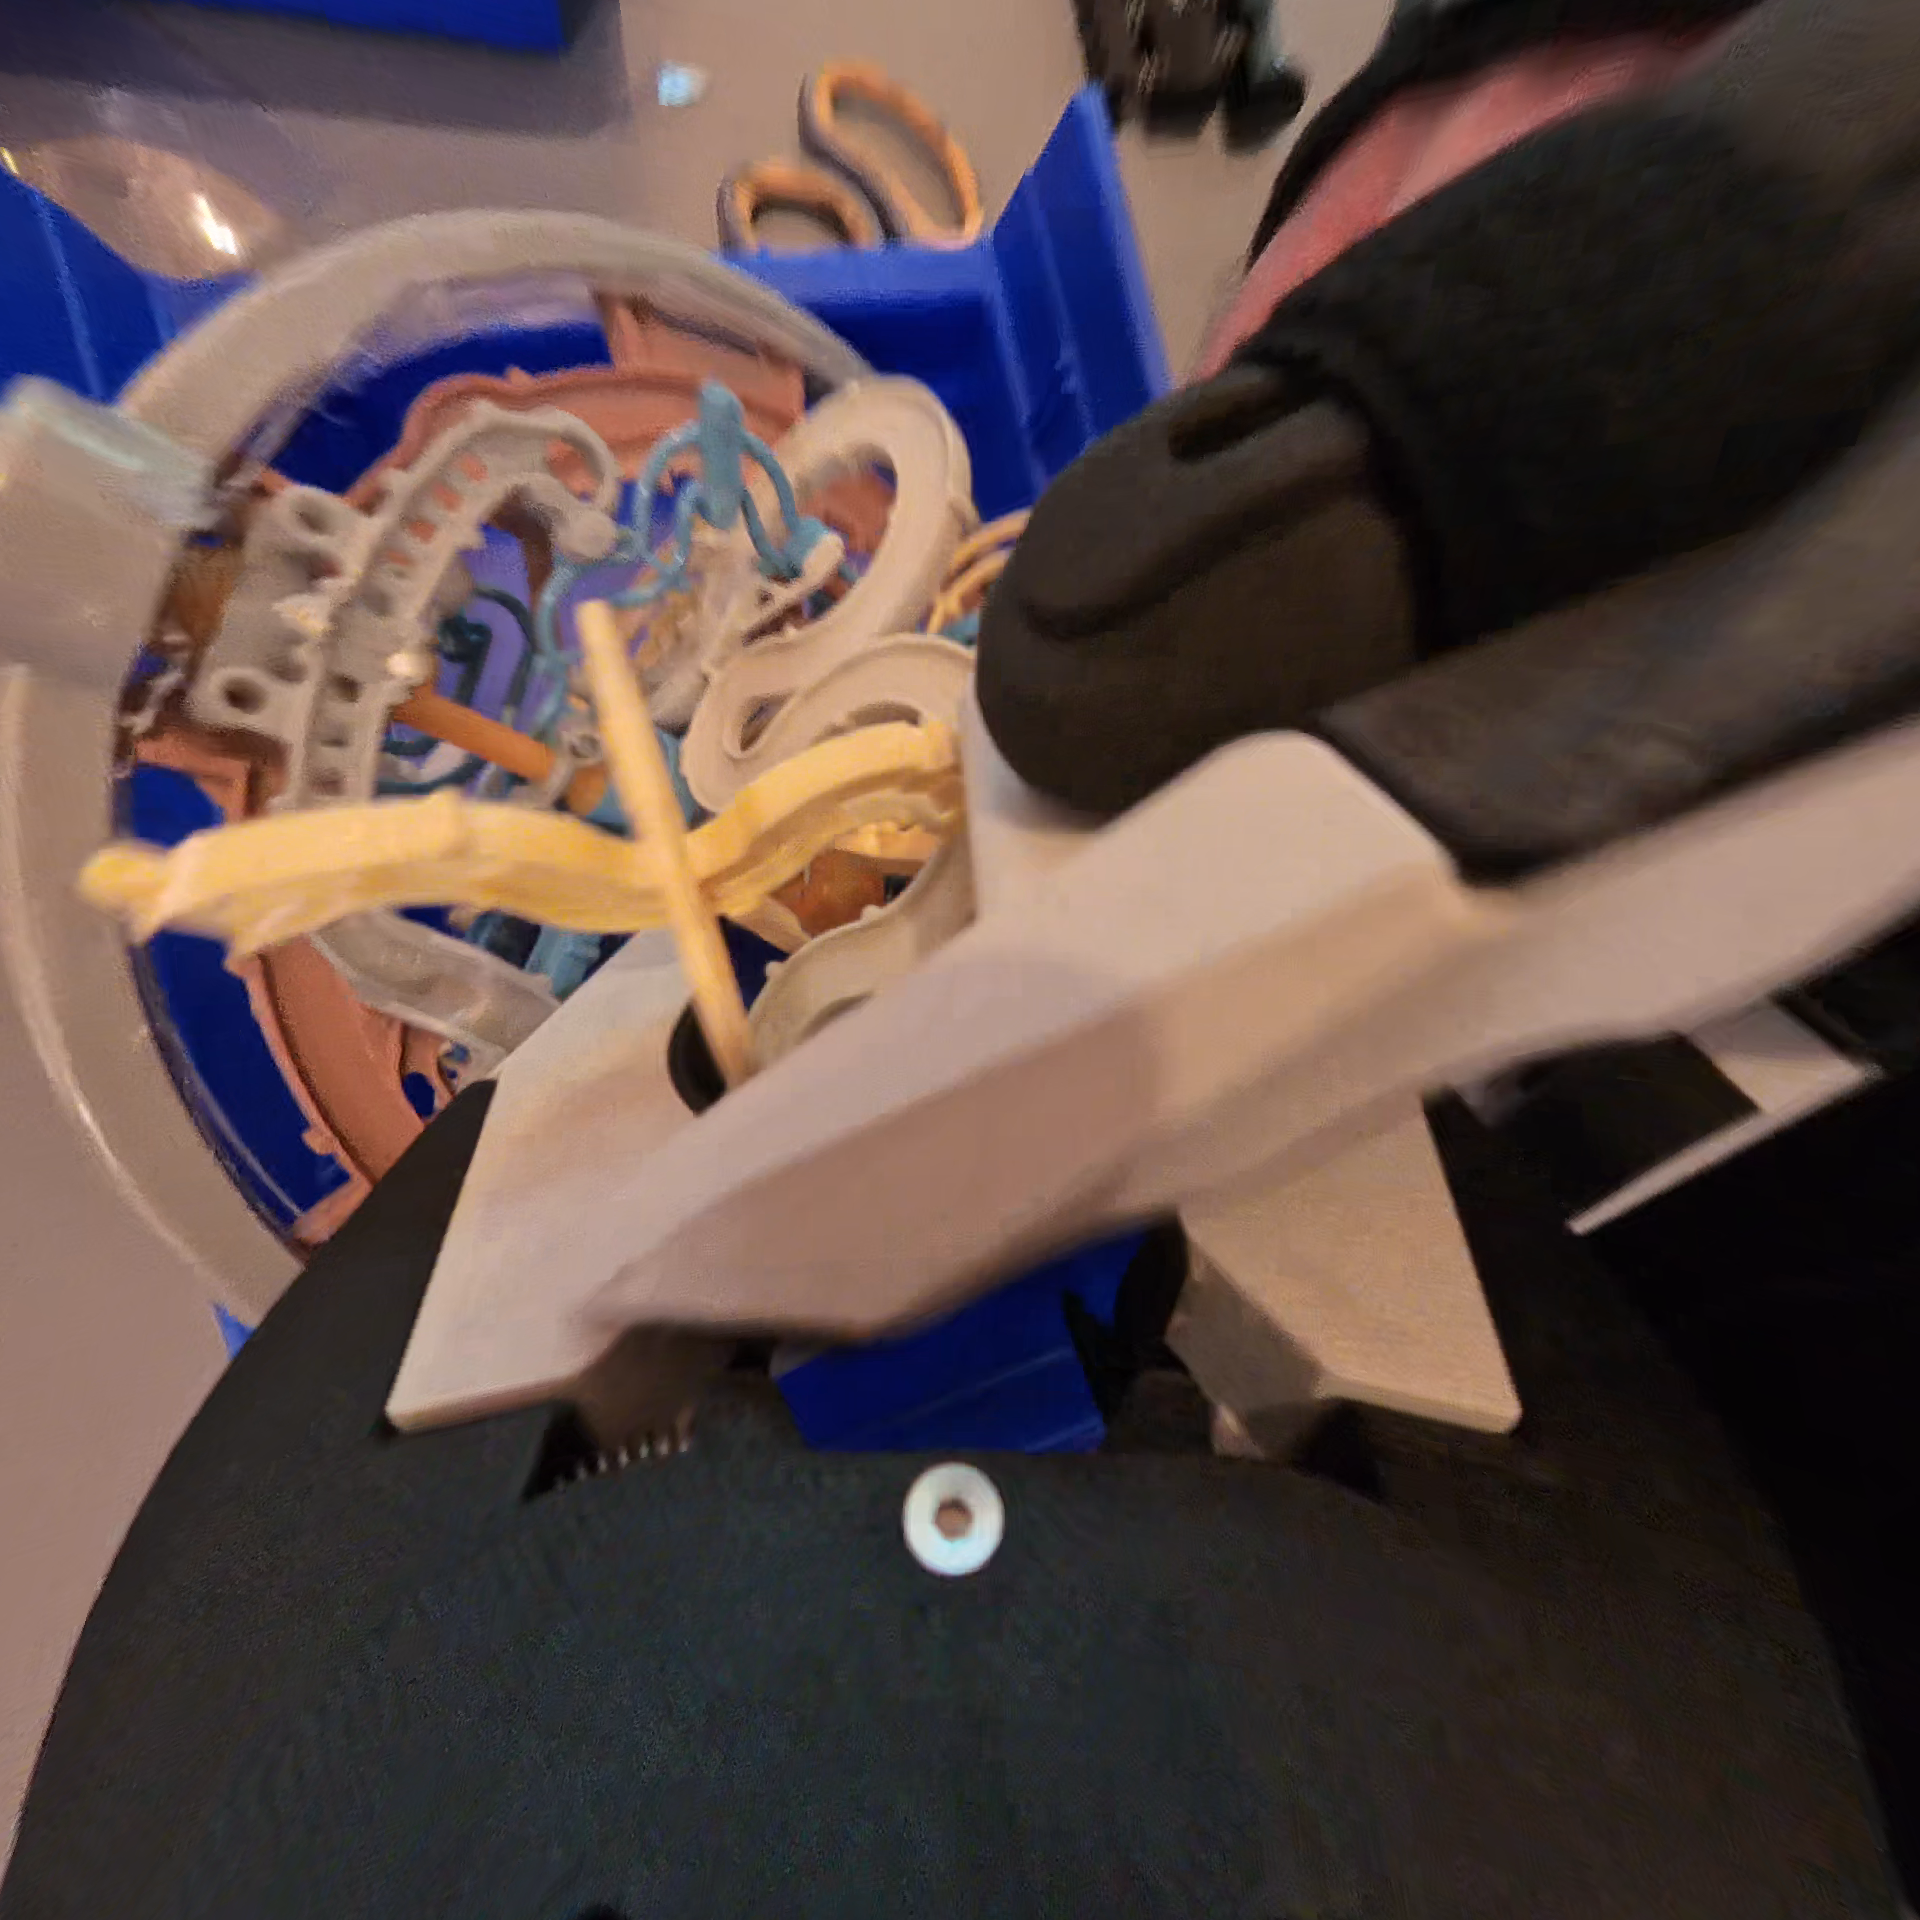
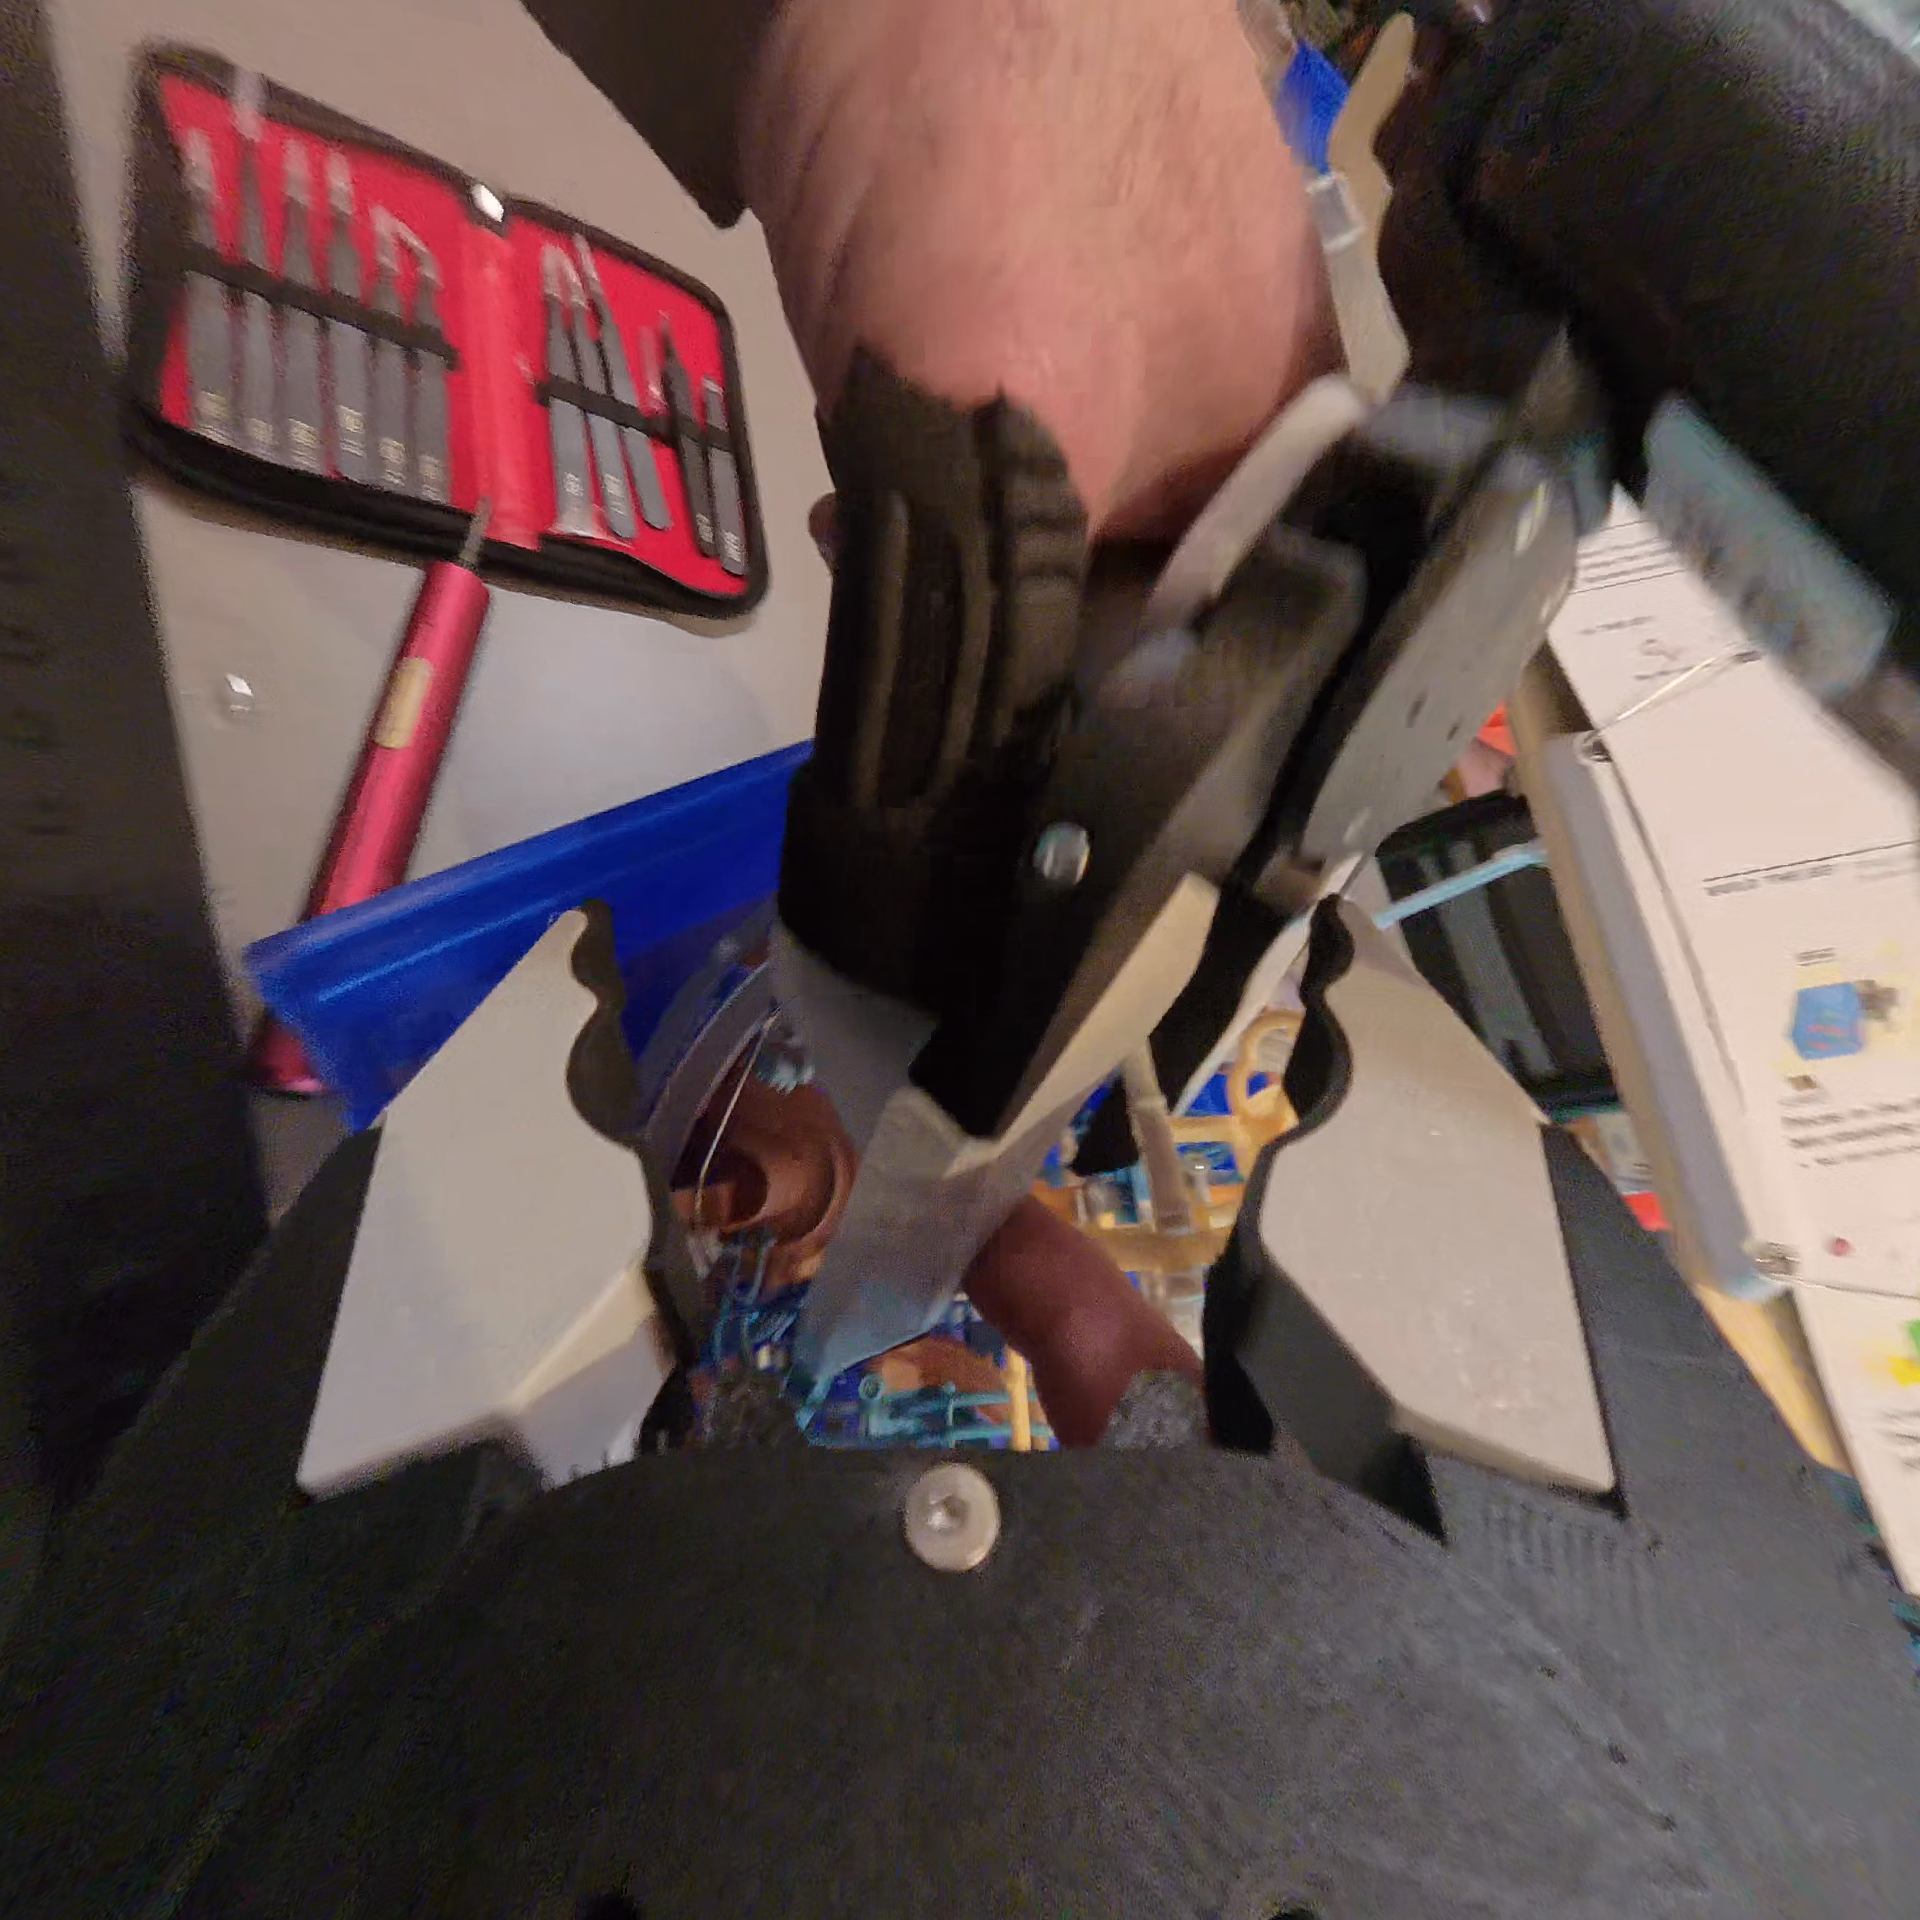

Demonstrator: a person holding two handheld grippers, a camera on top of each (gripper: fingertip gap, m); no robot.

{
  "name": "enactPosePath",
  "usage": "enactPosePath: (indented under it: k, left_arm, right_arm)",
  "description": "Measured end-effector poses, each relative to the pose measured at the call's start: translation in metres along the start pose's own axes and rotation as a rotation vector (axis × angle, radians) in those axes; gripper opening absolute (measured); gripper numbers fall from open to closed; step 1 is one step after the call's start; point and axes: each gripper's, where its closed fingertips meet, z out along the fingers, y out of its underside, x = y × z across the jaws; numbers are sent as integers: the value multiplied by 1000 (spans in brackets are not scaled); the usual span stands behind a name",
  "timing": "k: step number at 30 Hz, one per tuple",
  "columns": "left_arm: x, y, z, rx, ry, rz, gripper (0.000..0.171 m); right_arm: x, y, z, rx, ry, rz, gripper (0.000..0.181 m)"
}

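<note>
A clear round container (image 1: 436,260) of mixed plastic parts lies over a blue bin (image 1: 1049,312). A yellow strip (image 1: 416,862), grey curved pieces (image 1: 343,623), a light-blue sprue (image 1: 717,468) and a wooden stick (image 1: 665,831) show in it. My left gripper (image 1: 935,987) is right at it with its fingers apart. The stick's lower end runs in beside its left finger (image 1: 540,1195). A gloved hand (image 1: 1195,603) brings the right gripper's finger (image 1: 1039,1060) across, hiding the left tips. My right gripper (image 2: 961,920) is wide open. The left gripper's tip (image 2: 935,1164) and brown parts (image 2: 1081,1320) sit between its fingers.
An open red case of tweezers (image 2: 447,384) and a pink pen-shaped tool (image 2: 405,717) lie on the grey table, behind the blue bin (image 2: 499,935). Scissor handles (image 1: 883,156) lie beyond the bin. White printed boxes (image 2: 1766,935) and a black box (image 2: 1475,935) stand at right. My hands' fingertips stand some 7 cm from each other.
</note>
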Motion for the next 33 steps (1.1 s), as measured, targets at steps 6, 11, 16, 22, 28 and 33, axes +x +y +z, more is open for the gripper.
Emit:
enactPosePath:
  k: [6, 11, 16, 22, 28, 33]
  left_arm:
    - [-2, -31, -37, 285, 7, -34, 83]
    - [5, -34, -51, 415, 9, -28, 80]
    - [17, -40, -87, 574, 7, -3, 72]
    - [28, -37, -101, 548, -1, -8, 71]
    - [57, -31, -62, 275, 23, 28, 61]
    - [74, -44, -35, 109, 60, 50, 42]
  right_arm:
    - [6, 3, -17, 108, -38, 114, 111]
    - [7, -8, -30, 188, -105, 192, 97]
    - [22, -34, -61, 316, -206, 307, 103]
    - [48, -57, -68, 317, -204, 301, 118]
    - [45, -73, -57, 236, -300, 230, 155]
    - [5, -83, -50, 285, -565, 346, 149]
